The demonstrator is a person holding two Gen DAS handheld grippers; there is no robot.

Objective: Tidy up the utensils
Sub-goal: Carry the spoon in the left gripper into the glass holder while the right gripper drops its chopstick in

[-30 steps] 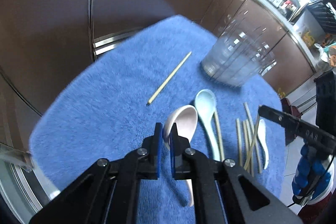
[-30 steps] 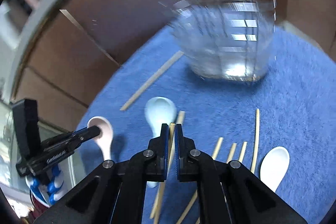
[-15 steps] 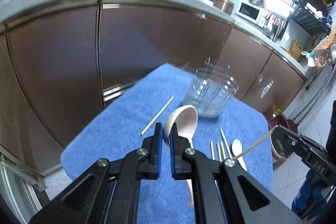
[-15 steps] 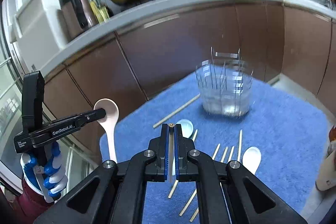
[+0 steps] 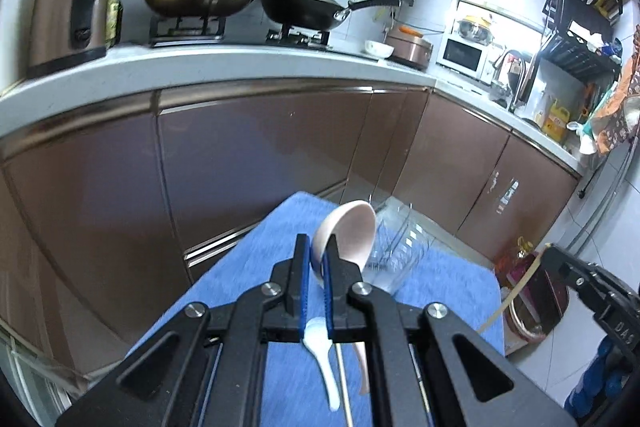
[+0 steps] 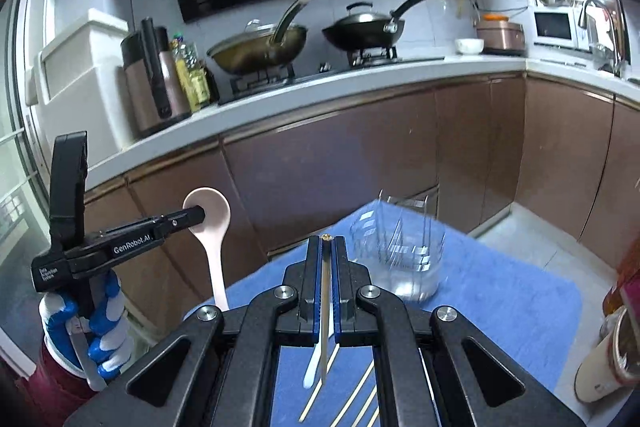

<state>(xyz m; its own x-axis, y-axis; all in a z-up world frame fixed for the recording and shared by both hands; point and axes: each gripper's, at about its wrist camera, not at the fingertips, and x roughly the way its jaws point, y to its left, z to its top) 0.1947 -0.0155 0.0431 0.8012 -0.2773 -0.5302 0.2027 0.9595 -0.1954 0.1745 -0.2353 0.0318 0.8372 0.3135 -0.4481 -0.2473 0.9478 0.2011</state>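
My left gripper is shut on the bowl rim of a pink ceramic spoon and holds it high above the blue towel; the spoon's handle hangs down. It also shows in the right wrist view, with the left gripper at the left. My right gripper is shut on a wooden chopstick, held upright above the towel. A clear glass holder stands at the towel's far side. A white spoon and more chopsticks lie on the towel.
Brown cabinet fronts and a white counter with two pans stand behind the towel. A bottle stands at the right edge of the right wrist view. The right gripper's body shows at the lower right of the left wrist view.
Both grippers have risen well above the towel, the left with the pink spoon and the right with the chopstick. The views have tilted up toward the kitchen counter.
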